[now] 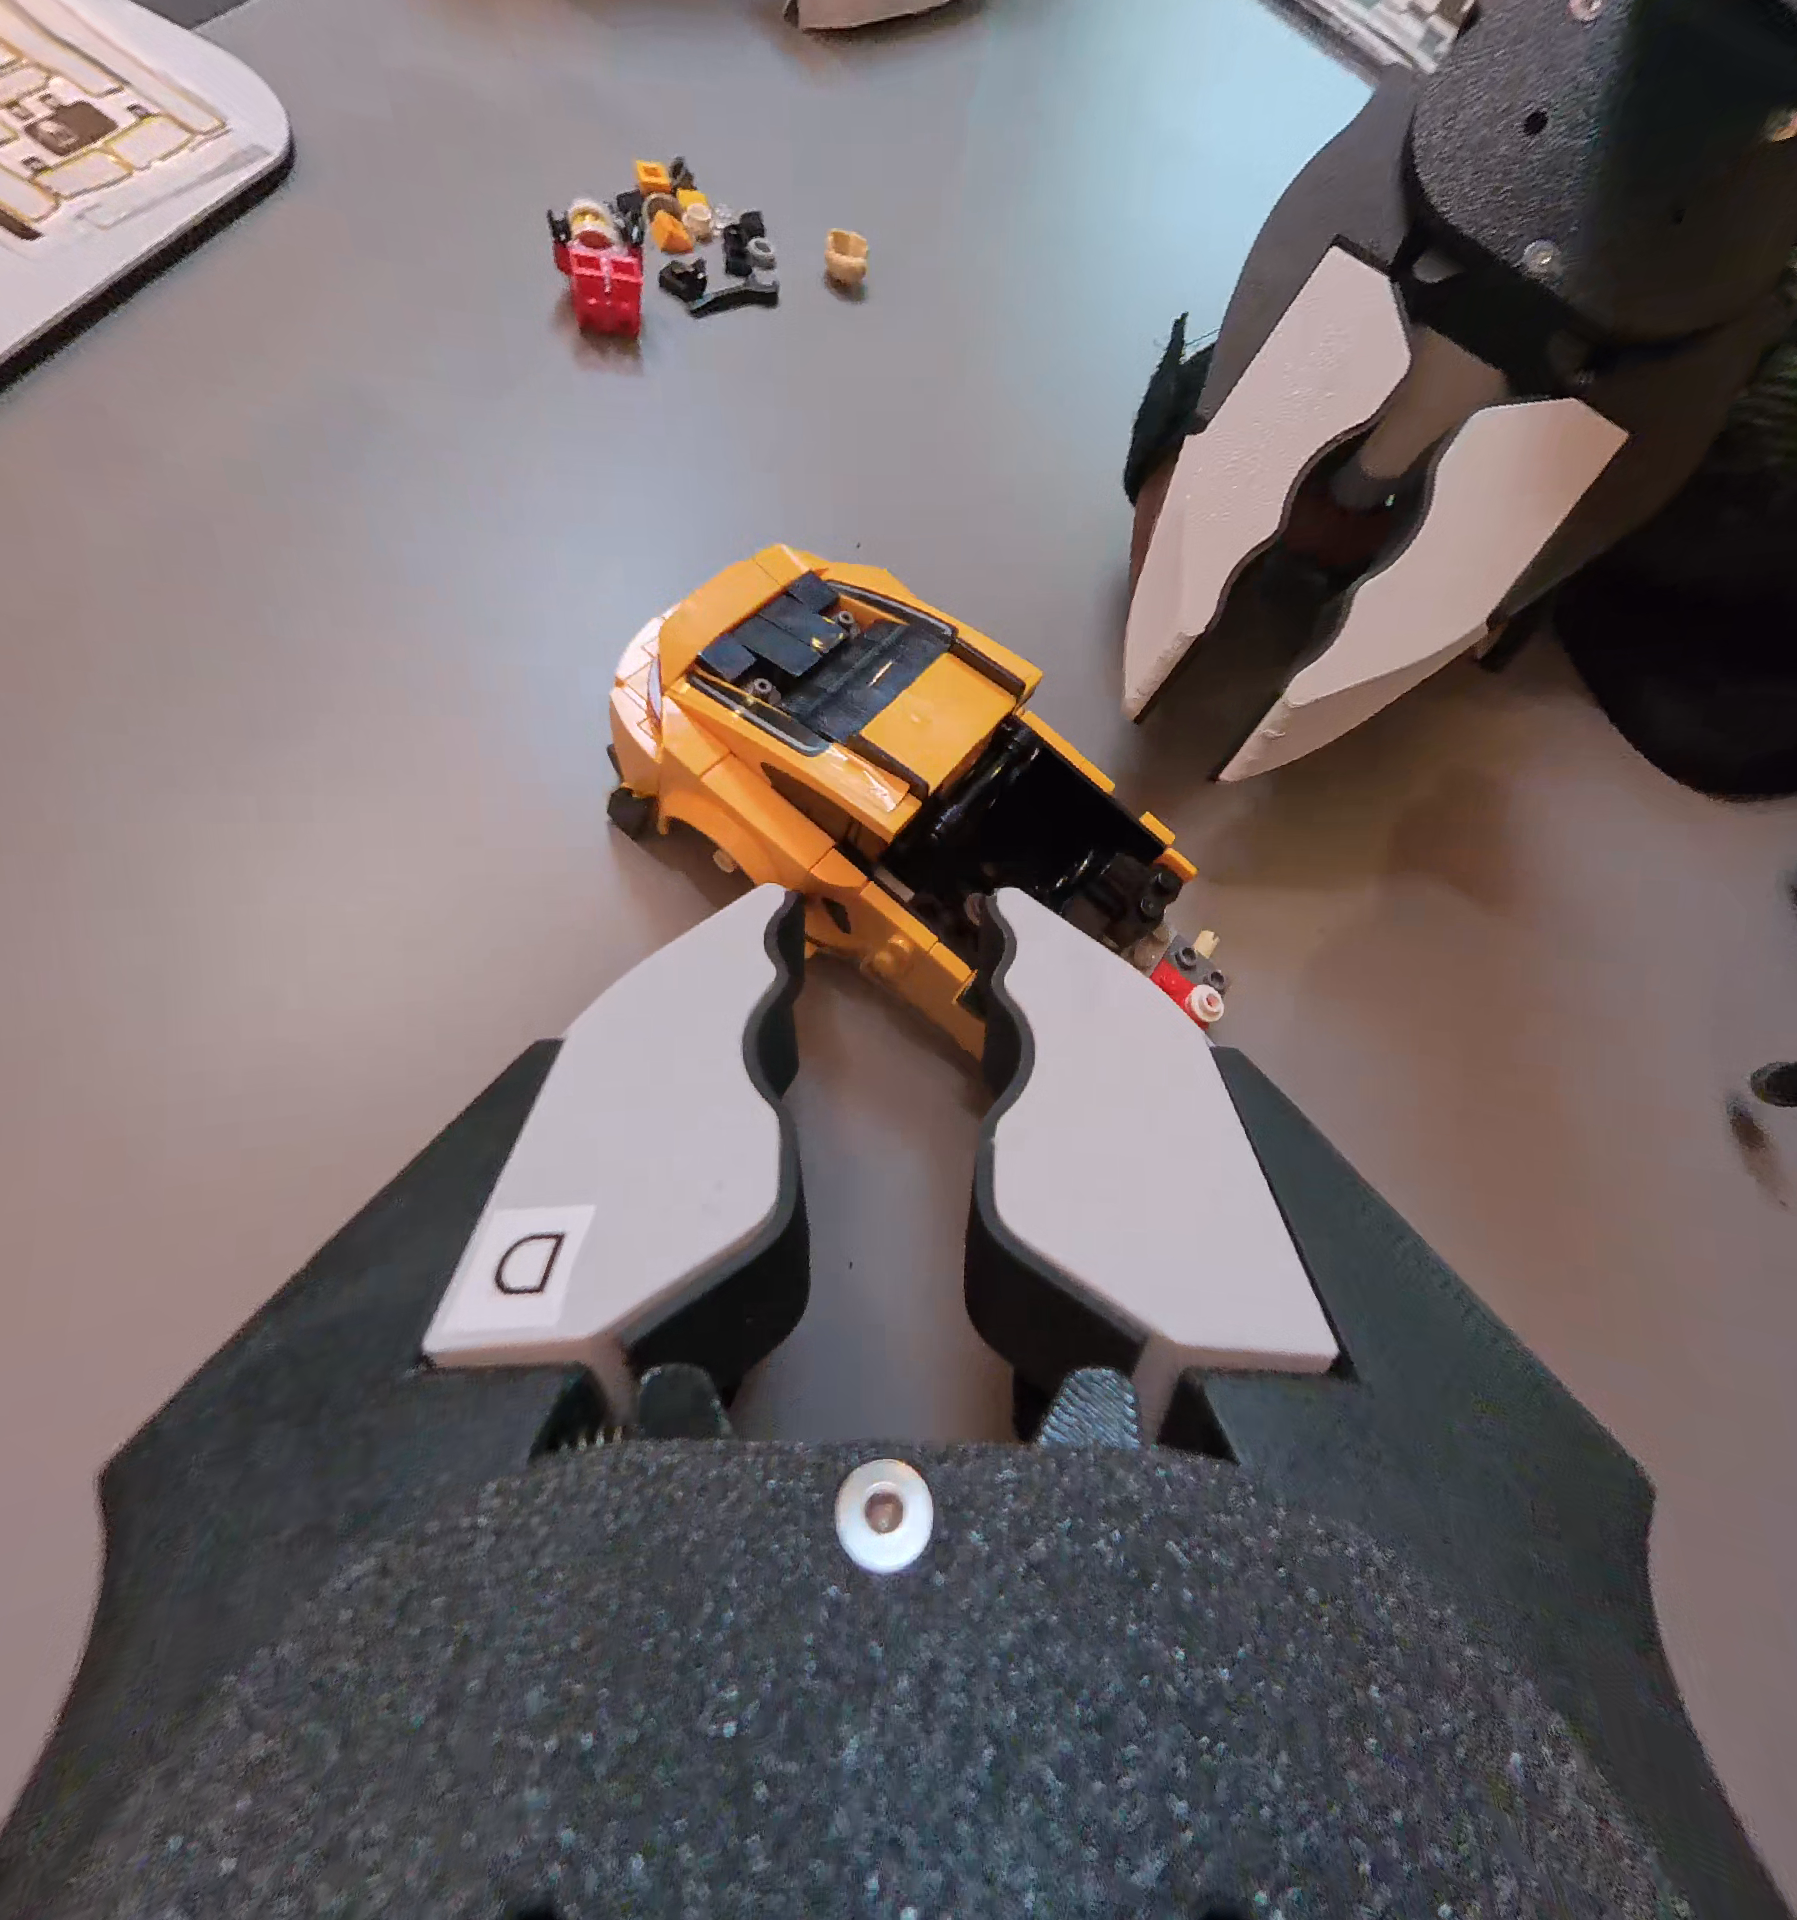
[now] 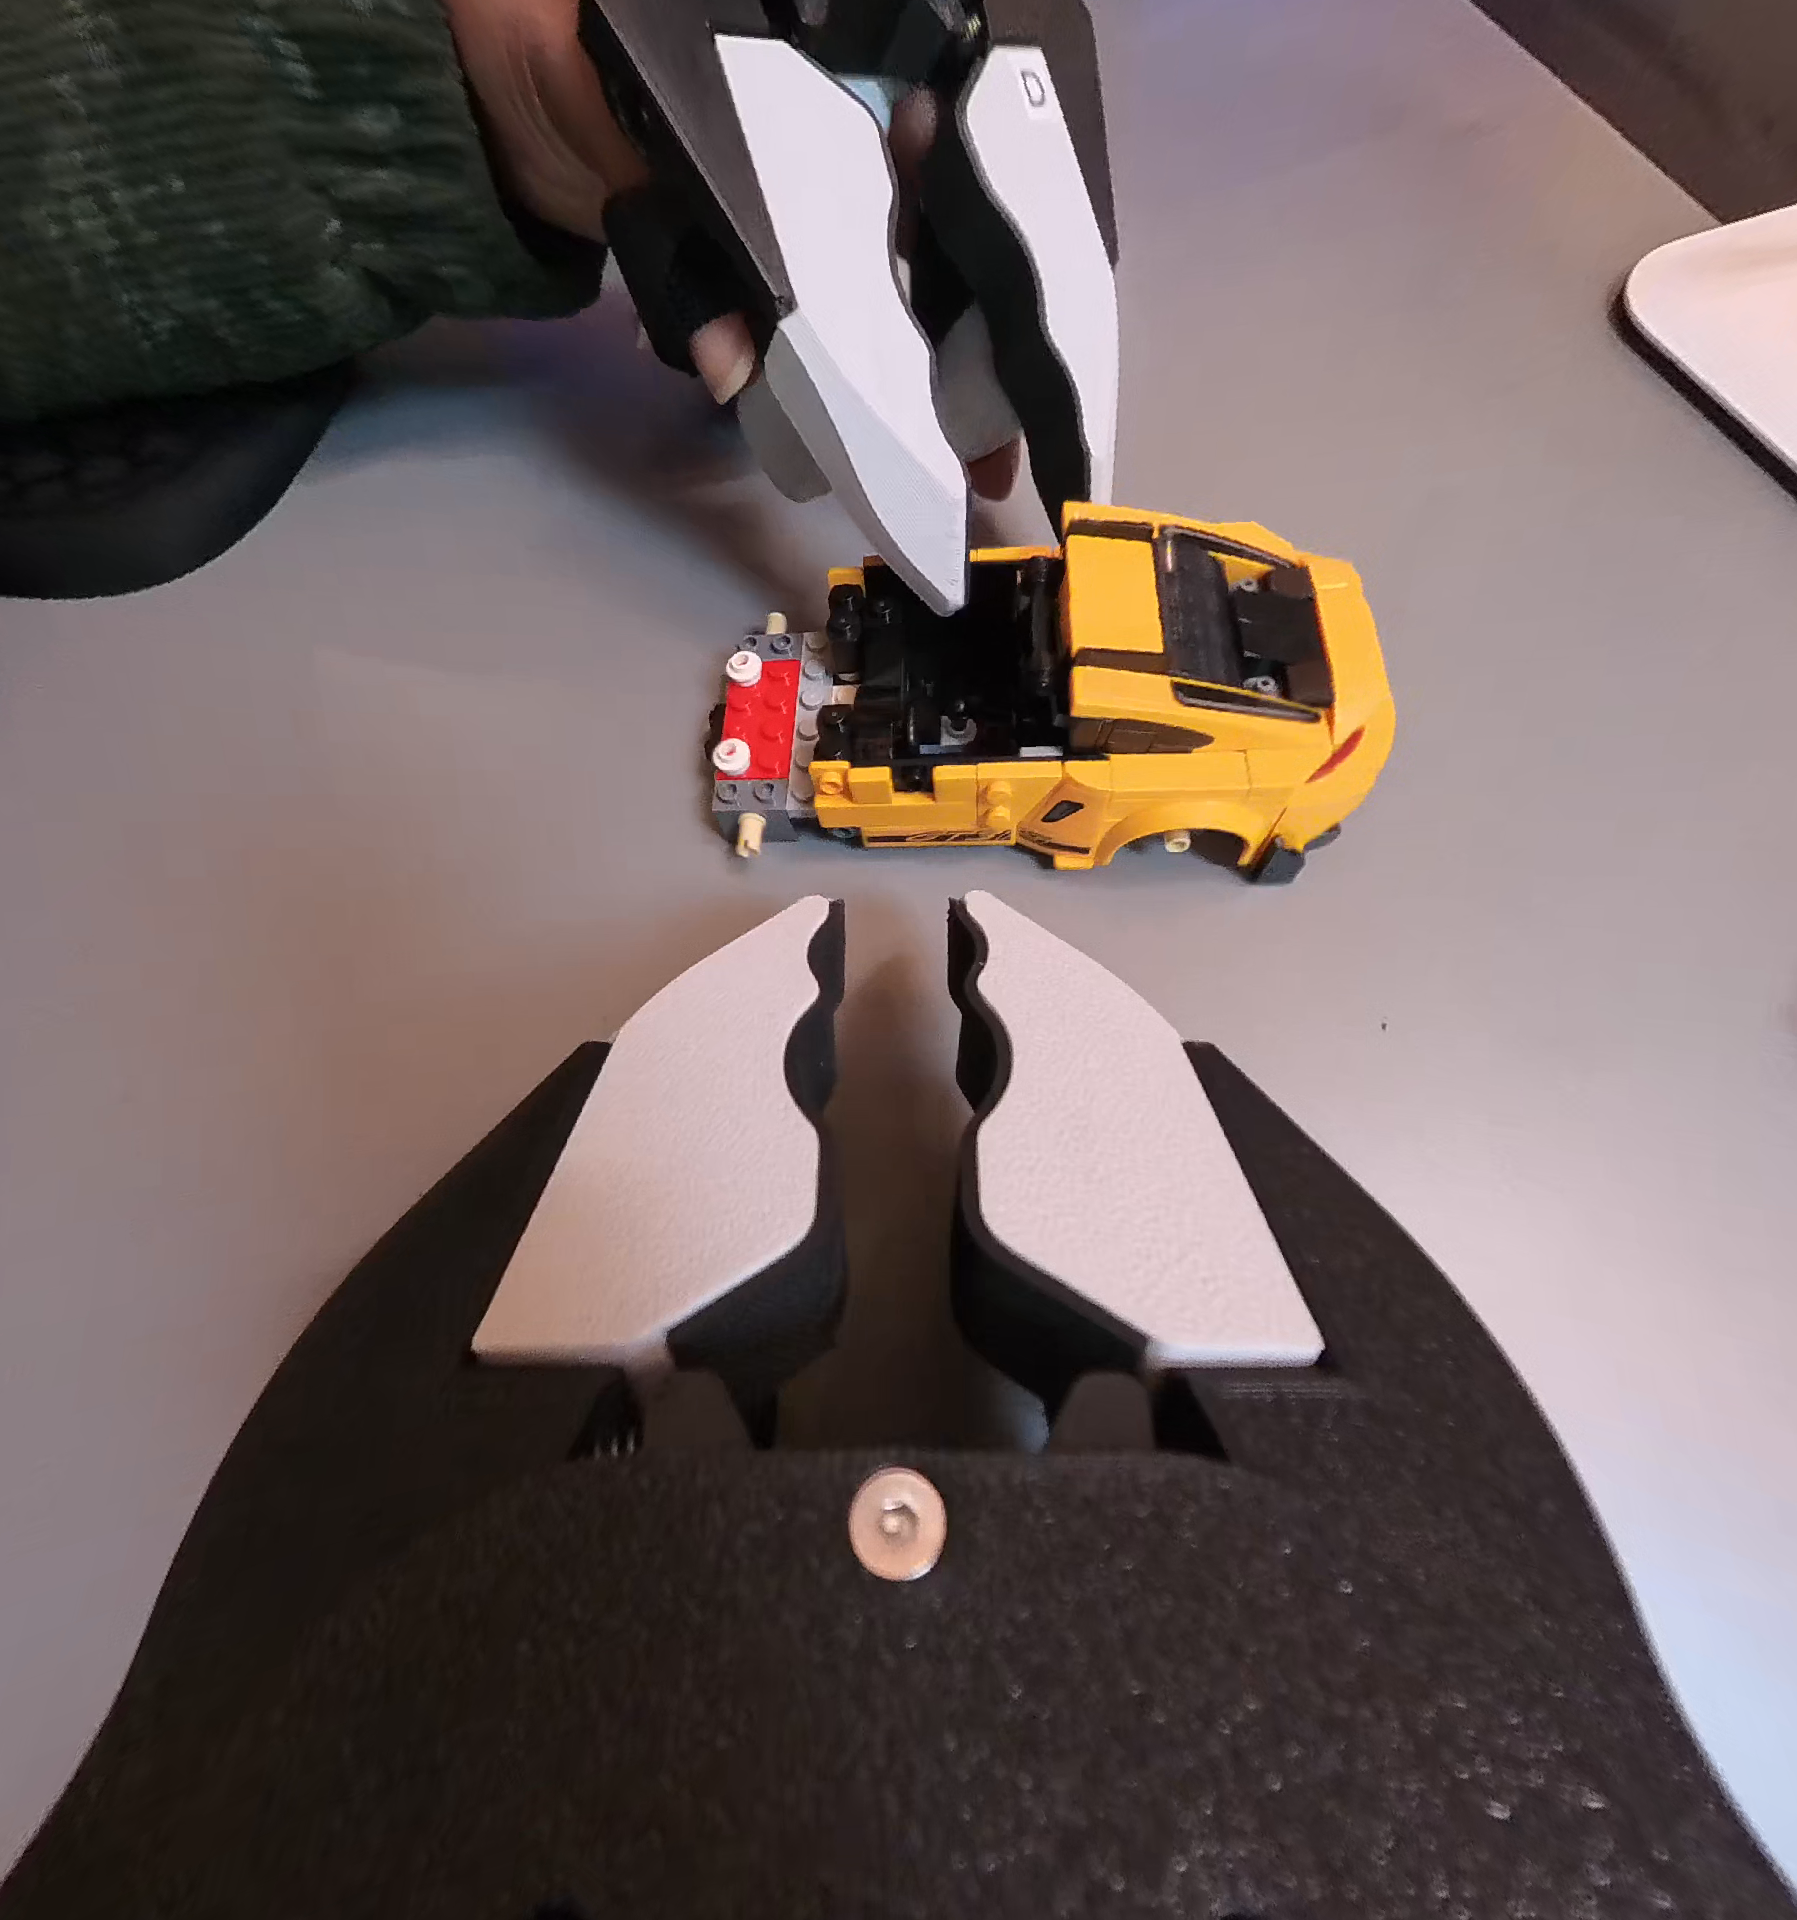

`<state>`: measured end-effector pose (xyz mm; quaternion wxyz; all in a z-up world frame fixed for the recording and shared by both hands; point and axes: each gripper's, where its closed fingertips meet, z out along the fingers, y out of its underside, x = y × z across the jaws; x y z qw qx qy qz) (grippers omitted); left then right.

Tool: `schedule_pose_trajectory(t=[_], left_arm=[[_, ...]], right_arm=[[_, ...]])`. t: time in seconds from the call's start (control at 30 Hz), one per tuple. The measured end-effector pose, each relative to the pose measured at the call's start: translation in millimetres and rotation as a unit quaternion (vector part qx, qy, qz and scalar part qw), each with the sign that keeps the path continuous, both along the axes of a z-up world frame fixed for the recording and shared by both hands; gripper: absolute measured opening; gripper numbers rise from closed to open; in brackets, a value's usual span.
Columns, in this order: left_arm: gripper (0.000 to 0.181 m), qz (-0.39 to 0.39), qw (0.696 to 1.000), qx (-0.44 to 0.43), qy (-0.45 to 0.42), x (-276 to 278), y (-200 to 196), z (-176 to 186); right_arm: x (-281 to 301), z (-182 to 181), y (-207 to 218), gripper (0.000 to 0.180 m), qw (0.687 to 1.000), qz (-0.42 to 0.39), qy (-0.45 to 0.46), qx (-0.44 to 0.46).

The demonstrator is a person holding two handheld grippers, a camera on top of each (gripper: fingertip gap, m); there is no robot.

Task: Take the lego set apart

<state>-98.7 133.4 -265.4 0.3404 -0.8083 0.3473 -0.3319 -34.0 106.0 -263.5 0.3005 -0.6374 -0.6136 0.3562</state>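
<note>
Your left tongs (image 1: 889, 914) straddle the yellow lego car's (image 1: 832, 748) stripped front mid-surface, parted, not visibly clamped. Your right tongs (image 2: 894, 914) hover empty, slightly open, just beside it. It's light, rigid, brittle; grip the roof block.

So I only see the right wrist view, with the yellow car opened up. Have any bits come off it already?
Observer: Yes. The left wrist view shows a pile of loose pieces on the table, beyond the car.
Operator: All in one heap?
Observer: Nearly. One tan piece lies alone, just right of the pile.
Operator: And the left tongs?
Observer: The left tongs straddle the car's side wall; I can't tell whether they pinch it.
</note>
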Motion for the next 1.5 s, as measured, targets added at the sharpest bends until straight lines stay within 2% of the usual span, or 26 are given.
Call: schedule_pose_trajectory(t=[0.03,0.3,0.93,1.5], left_arm=[[0.026,-0.003,1.0,0.001,-0.001,0,1,0],[0.028,-0.007,0.999,0.028,0.018,-1,3,3],[0.019,0.065,0.994,0.017,0.087,2,3,-3],[0.017,0.093,0.991,0.019,0.096,1,4,-4]], right_arm=[[0,1,0,0.018,1.0,0.001,0.002,0.0],[-3,3,-5,0.018,1.0,0.013,0.013,0.012],[-25,4,-11,0.017,0.999,-0.007,0.014,0.051],[-25,1,-6,0.001,0.998,-0.025,0.01,0.059]])
